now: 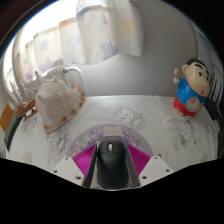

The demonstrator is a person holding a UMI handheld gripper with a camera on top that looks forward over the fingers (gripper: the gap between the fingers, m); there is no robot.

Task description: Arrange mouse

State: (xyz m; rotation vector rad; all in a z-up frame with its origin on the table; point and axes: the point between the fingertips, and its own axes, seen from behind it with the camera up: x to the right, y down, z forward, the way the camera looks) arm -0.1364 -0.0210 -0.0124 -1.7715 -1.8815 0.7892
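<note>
Mouse (pixel 111 163) – dark, sits right between gripper (pixel 111 160) fingers, pads close against both flanks; looks clamped, not merely straddled. Long axis runs straight ahead along fingers, nose pointing away toward table (pixel 130 110). Appears lifted or just at table surface – cannot tell which. Beyond: toy figure (pixel 190 88) ahead to right, pale bag (pixel 58 97) ahead to left, curtain behind. Judgement: next move is set-down ahead, keeping mouse square.
</note>
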